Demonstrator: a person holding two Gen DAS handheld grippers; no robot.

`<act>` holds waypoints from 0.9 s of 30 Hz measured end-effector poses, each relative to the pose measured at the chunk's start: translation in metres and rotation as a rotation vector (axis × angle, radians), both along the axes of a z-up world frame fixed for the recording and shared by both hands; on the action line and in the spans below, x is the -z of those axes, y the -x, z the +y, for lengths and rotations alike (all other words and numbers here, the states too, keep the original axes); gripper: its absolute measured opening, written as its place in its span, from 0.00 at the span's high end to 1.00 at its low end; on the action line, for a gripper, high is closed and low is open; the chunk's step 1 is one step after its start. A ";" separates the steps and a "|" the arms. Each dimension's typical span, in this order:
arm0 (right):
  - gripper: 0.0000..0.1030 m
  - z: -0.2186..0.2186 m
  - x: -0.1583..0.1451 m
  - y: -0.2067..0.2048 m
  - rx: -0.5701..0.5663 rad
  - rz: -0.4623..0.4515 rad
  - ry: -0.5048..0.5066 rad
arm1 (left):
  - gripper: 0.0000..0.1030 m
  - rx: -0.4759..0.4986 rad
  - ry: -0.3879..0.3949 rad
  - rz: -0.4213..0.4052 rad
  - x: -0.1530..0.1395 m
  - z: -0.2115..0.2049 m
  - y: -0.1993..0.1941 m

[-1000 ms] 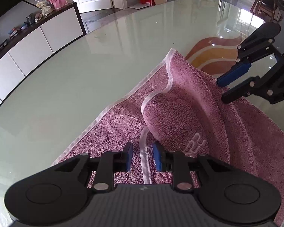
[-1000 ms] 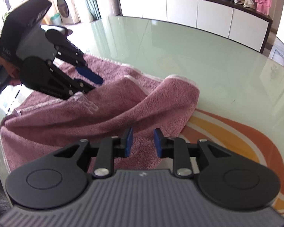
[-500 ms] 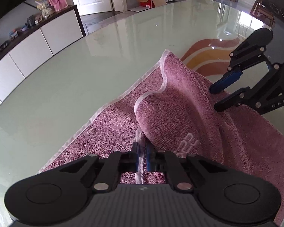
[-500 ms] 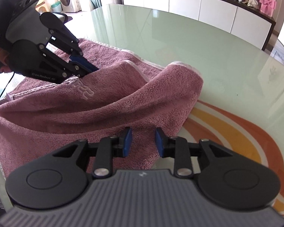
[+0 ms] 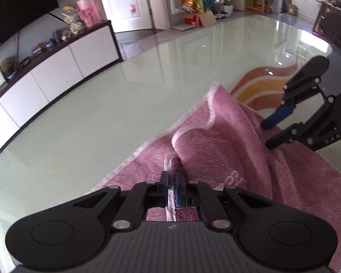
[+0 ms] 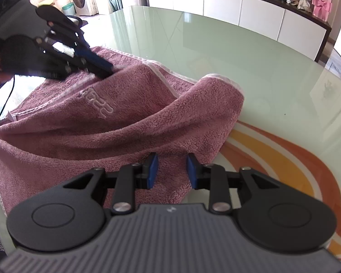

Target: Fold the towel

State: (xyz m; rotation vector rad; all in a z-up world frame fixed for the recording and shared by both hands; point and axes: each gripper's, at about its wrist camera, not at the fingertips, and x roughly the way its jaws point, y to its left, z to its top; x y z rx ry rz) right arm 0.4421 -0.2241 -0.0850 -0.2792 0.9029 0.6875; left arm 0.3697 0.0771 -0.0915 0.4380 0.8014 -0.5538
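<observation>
My pink towel [image 5: 234, 150] lies rumpled on the glass table [image 5: 102, 118], its long axis running away toward the orange swirl [image 5: 259, 86]. My left gripper [image 5: 172, 190], open a second ago, now pinches the towel's white hem. My right gripper [image 6: 171, 170] hovers open over the towel's near edge.

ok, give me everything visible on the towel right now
The towel is dusty-pink terry with a pale hem and a light embroidered logo. It lies rumpled on the glass table, one part turned over in a raised fold. The left gripper is shut on its hemmed edge. The right gripper is open, its pads either side of the near fold.
</observation>
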 end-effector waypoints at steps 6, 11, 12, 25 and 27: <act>0.73 0.002 0.003 0.000 -0.001 -0.004 0.005 | 0.94 -0.173 -0.017 -0.069 -0.024 0.048 -0.001; 0.73 0.008 0.003 0.004 -0.001 -0.019 0.029 | 0.94 -0.298 -0.061 -0.098 -0.028 0.078 0.006; 0.72 0.009 0.003 0.005 -0.001 -0.022 0.035 | 0.93 -0.327 -0.063 -0.101 -0.028 0.084 0.007; 0.46 0.015 0.001 0.007 0.022 -0.048 0.074 | 0.92 -0.461 -0.087 -0.057 0.006 0.098 -0.001; 0.30 0.017 -0.001 0.011 0.037 -0.086 0.081 | 0.93 -0.476 -0.088 -0.063 0.005 0.099 0.001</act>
